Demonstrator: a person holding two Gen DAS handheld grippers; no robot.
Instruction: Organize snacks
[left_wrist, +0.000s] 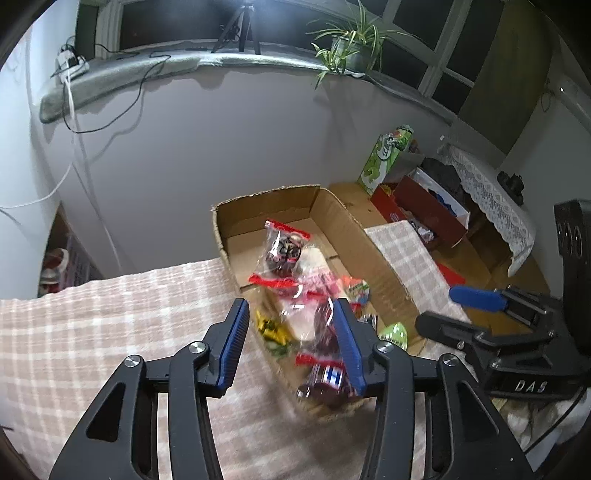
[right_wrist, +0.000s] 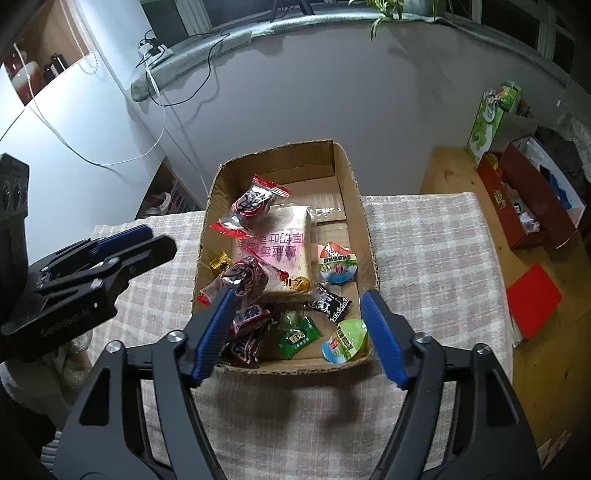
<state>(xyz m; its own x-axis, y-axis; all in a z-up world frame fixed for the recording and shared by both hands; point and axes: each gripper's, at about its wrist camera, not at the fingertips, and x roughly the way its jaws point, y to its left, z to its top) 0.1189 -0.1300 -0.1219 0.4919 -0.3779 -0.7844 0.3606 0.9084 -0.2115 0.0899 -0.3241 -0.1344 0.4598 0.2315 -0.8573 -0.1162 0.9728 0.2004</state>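
A beige-and-white checked cloth (right_wrist: 424, 240) is seen under a plain brown cardboard box (right_wrist: 364, 221). Blue ribbed pads are carried on the black fingers of the left gripper (left_wrist: 291, 341) and the right gripper (right_wrist: 301, 334). Red-edged clear wrappers (right_wrist: 255, 201), a green sweet (right_wrist: 297, 338), a gold one (right_wrist: 219, 260) and a black packet (right_wrist: 332, 304) (white-patterned) are shown inside.

We see our left gripper (left_wrist: 291, 314) pointing steeply down, its two blue pads parted and pressing on nothing. Our right gripper (right_wrist: 299, 306) also tilts steeply down, and its jaws stand wider than the left ones, with nothing pinched between its fingers (right_wrist: 382, 332). The two grippers hang side by side, near each other but not touching.
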